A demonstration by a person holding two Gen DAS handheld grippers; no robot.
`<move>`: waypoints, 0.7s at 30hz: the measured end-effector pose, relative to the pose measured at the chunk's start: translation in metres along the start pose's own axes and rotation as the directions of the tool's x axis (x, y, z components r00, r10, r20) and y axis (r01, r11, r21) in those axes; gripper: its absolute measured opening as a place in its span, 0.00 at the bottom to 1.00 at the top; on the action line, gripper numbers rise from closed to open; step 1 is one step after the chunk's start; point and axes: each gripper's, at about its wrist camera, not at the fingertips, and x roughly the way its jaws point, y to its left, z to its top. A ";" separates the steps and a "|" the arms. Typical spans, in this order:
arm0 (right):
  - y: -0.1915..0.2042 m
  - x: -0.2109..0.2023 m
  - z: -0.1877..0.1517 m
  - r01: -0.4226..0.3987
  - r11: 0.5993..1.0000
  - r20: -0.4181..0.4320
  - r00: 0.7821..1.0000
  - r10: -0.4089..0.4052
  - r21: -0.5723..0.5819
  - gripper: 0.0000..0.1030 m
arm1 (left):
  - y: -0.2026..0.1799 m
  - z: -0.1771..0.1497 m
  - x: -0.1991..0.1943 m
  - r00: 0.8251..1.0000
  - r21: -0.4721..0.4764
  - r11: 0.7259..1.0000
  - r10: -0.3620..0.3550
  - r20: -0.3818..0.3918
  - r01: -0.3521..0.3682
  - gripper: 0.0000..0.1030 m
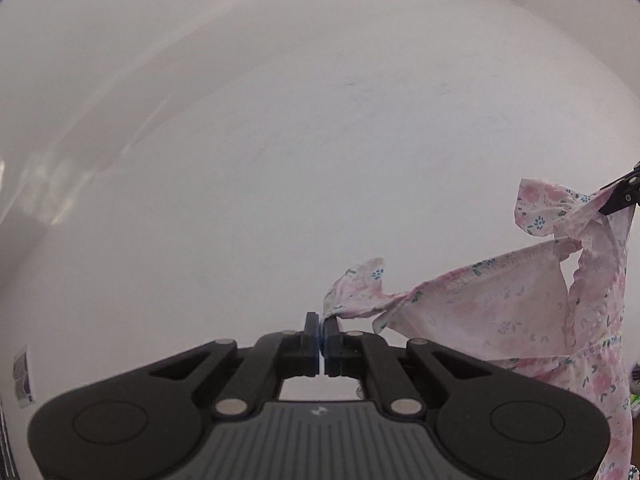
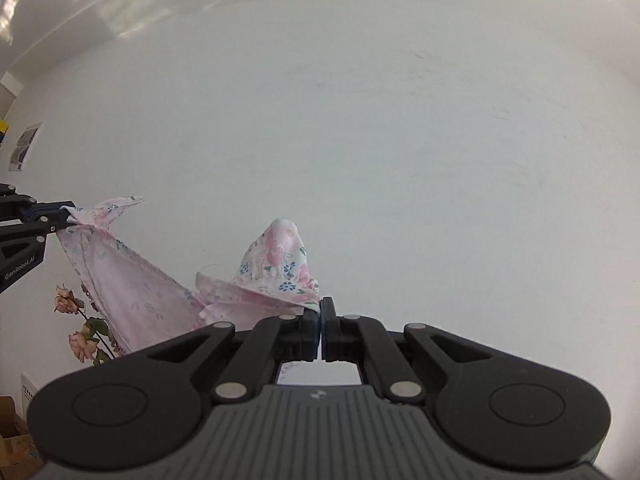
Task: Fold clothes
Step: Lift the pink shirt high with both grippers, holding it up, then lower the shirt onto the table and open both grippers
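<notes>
**Inspector:** Garment first. Floral pink garment (image 1: 500,308) hangs in the air against a white wall (image 1: 280,140), strung between the two grippers. In the left wrist view it fills the lower right of the frame.

**Assistant:** State of the left gripper (image 1: 321,322)?

**Inspector:** Jaws fully closed, a bunched corner of the cloth pinched at the tips at lower centre. The fabric runs from there toward the right edge, where the right gripper (image 1: 618,196) clamps another corner.

**Assistant:** And the right wrist view?

**Inspector:** Left to right: the left gripper (image 2: 66,210) enters at the left edge with cloth in its tips. Dried roses (image 2: 80,324) sit below it at lower left. The garment (image 2: 132,292) sags in a shallow curve across to lower centre. There the right gripper (image 2: 321,312) stands closed on a ruffled corner, which stands up above its tips.

**Assistant:** Handling?

**Inspector:** Judged thin, light and limp; it drapes and wrinkles freely, so it will not keep a shape unsupported. Not fragile, though a small pinch could slip. Best hold is at hems or seamed corners, as now, well apart so the span stays taut.

**Assistant:** Which edge is held?

**Inspector:** Cannot tell; the lower part is out of view.
</notes>
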 end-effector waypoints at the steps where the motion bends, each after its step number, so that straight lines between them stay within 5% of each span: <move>1: 0.001 0.000 0.002 -0.008 1.000 0.006 1.000 0.008 0.005 0.00 | 0.004 0.003 -0.002 1.000 -0.007 1.000 0.006 0.001 -0.006 0.01; 6: 0.008 0.007 0.011 -0.032 0.999 0.019 0.999 0.032 0.005 0.00 | 0.009 0.011 -0.006 1.000 -0.002 1.000 0.026 -0.001 -0.026 0.02; 11: 0.019 0.041 0.001 -0.055 0.998 -0.055 0.997 0.056 0.010 0.00 | -0.004 -0.006 0.015 0.995 0.017 1.000 -0.010 -0.102 0.012 0.02; 17: 0.037 0.121 -0.050 -0.044 0.999 -0.245 0.968 0.049 0.024 0.00 | -0.044 -0.068 0.071 0.961 0.031 0.998 -0.051 -0.272 0.062 0.02; 21: 0.055 0.173 -0.093 -0.010 1.000 -0.331 0.943 0.016 0.020 0.00 | -0.067 -0.107 0.102 0.944 0.040 0.999 -0.013 -0.329 0.027 0.02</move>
